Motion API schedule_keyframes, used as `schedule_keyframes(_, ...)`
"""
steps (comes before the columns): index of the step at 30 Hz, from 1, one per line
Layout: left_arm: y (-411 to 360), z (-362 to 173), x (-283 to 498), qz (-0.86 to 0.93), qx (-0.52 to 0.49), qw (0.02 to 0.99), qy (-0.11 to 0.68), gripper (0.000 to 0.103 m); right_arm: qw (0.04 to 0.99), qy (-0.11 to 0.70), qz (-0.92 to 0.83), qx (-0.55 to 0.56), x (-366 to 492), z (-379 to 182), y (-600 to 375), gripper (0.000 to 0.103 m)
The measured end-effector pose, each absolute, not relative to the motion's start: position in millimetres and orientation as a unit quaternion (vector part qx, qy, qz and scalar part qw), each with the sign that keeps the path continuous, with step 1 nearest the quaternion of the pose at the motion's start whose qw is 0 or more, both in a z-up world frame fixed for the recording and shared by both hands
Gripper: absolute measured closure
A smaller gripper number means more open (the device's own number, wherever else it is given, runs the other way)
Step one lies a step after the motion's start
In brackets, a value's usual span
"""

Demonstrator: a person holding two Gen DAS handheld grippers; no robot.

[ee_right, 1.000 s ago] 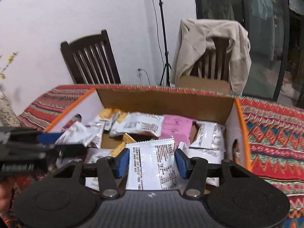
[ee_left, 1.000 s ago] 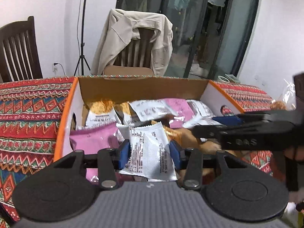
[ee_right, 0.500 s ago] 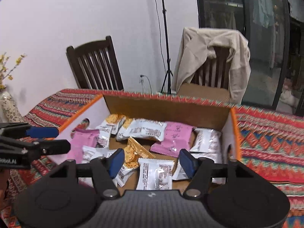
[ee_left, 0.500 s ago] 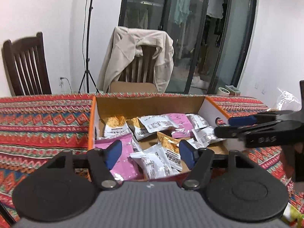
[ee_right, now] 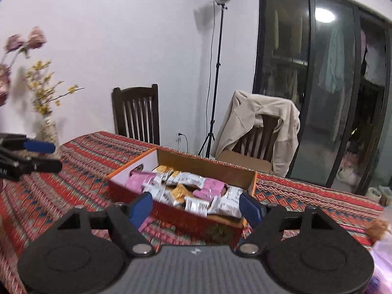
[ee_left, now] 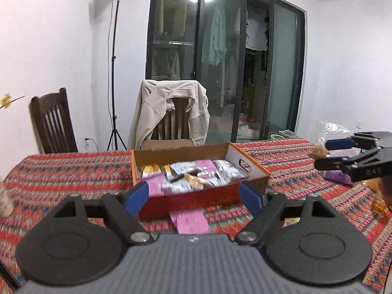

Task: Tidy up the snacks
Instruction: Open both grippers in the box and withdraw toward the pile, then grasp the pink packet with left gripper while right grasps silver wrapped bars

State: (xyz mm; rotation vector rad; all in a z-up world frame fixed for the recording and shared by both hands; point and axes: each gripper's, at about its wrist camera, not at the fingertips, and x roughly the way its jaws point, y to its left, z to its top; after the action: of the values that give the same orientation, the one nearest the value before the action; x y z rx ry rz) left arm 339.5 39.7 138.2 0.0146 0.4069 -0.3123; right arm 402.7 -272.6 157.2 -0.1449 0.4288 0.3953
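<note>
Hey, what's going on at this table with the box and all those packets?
A person is sorting snacks with a handheld gripper in each hand. The cardboard box on the patterned tablecloth holds a pile of white, pink and orange snack packets. The left gripper and the right gripper are open with nothing between their fingers, their jaws having just been opening, and both sit back from the box. One pink packet lies on the cloth in front of the box.

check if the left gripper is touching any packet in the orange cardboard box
Apart. The left wrist view shows the left gripper open with nothing between its fingers, held back from the orange cardboard box.
</note>
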Motion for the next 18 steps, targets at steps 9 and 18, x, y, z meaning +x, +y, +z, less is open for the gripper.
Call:
schedule_keyframes(9,33,95,244,-0.149,-0.074,0.960,0.225,0.018,0.955,0.212,0.197,-0.071,277,111,-286,0.019)
schedule_keyframes(18,25,20,218,-0.111,-0.088,0.936,0.323,0.018,0.943,0.285,0.173,0.003,214,28,-289,0.020)
